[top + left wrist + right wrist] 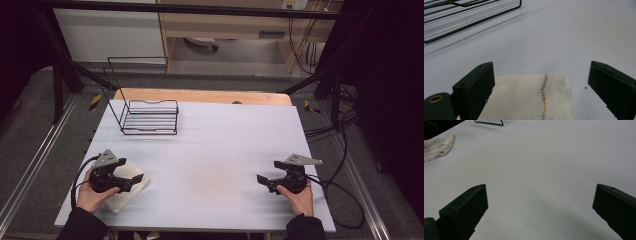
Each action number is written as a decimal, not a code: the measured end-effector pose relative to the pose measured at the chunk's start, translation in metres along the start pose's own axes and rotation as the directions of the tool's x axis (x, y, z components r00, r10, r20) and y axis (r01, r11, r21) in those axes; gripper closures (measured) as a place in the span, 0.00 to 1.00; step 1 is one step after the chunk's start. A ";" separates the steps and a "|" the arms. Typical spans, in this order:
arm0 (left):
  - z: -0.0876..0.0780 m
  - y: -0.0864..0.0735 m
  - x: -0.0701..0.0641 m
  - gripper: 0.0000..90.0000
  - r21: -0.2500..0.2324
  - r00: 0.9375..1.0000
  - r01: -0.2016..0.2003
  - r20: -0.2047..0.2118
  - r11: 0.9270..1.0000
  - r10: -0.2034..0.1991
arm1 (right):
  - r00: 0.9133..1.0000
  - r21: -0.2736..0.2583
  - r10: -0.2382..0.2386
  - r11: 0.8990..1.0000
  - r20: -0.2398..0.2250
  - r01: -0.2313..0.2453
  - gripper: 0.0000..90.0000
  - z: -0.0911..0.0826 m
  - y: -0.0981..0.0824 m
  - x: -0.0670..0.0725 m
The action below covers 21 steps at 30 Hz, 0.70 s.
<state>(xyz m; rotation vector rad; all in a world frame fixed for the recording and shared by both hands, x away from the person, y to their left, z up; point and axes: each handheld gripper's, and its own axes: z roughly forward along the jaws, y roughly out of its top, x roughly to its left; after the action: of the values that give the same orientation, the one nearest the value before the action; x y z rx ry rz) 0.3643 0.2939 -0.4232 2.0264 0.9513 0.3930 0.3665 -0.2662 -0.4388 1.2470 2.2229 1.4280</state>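
A folded cream cloth (pixel 131 188) lies at the near left of the white table (pixel 220 150). My left gripper (pixel 133 181) hovers over it with its jaws wide apart. In the left gripper view the cloth (pixel 531 97), with a coloured stitch line down it, lies between and below the jaws, and my left gripper (pixel 541 85) is open with the pads clear of it. At the near right my right gripper (pixel 266 173) is held over bare table. Its jaws stand wide in the right gripper view, where my right gripper (pixel 541 202) is open with nothing between the jaws. The cloth (pixel 437 147) shows far off there.
A black wire rack (pixel 149 116) stands at the back left of the table, and its base bars (pixel 461 17) show in the left gripper view. Cables trail off both grippers. A metal frame and dark surroundings edge the table.
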 end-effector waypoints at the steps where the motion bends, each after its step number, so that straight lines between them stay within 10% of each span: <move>1: 0.000 0.000 0.000 0.08 0.001 1.000 -0.003 -0.002 1.000 0.003 | 1.000 0.001 -0.003 1.000 0.000 0.003 0.00 0.000 0.000 0.000; 21: 0.005 0.003 -0.012 0.09 0.015 1.000 -0.008 0.001 1.000 0.008 | 1.000 0.004 -0.008 1.000 0.006 0.008 0.00 0.000 -0.001 0.000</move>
<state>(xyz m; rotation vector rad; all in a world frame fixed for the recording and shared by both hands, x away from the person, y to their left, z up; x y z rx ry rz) 0.3606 0.2810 -0.4225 2.0440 0.9486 0.3905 0.3665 -0.2665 -0.4397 1.2405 2.2251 1.4163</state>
